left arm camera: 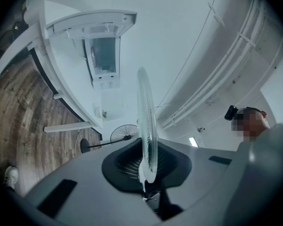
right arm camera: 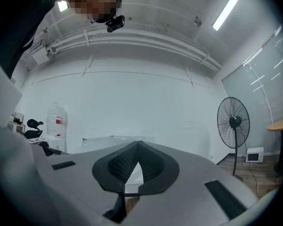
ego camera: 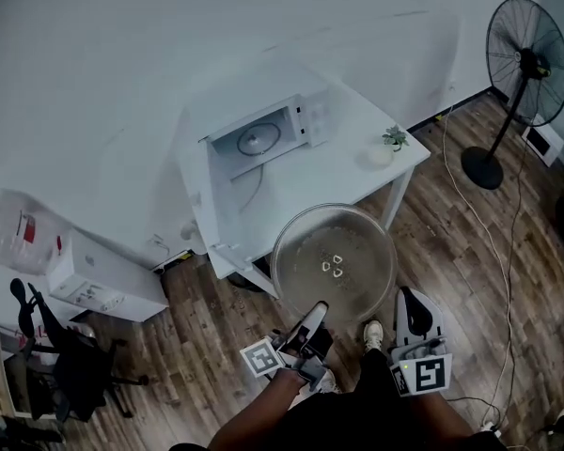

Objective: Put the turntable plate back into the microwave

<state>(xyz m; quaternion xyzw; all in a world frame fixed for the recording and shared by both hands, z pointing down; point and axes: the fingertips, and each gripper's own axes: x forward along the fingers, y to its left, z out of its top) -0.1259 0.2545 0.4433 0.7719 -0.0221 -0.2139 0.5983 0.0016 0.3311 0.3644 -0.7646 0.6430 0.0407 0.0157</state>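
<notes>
A round clear glass turntable plate (ego camera: pixel 334 259) is held level above the wooden floor, just in front of the white table (ego camera: pixel 357 172). My left gripper (ego camera: pixel 312 319) is shut on its near rim. In the left gripper view the plate (left arm camera: pixel 146 117) stands edge-on between the pads, with my left gripper (left arm camera: pixel 148 173) clamped on its lower edge. The white microwave (ego camera: pixel 263 137) sits on the table with its door (ego camera: pixel 227 216) swung open, and its roller ring shows inside. It also shows as the microwave (left arm camera: pixel 104 55) ahead in the left gripper view. My right gripper (ego camera: pixel 410 301) is to the right of the plate, shut and empty (right arm camera: pixel 137 147).
A small potted plant (ego camera: pixel 393 137) and a white bowl (ego camera: pixel 380 156) stand on the table's right end. A black pedestal fan (ego camera: pixel 526 59) is at the far right, with a cable running across the floor. A white box (ego camera: pixel 103 275) and an office chair (ego camera: pixel 70 355) are at the left.
</notes>
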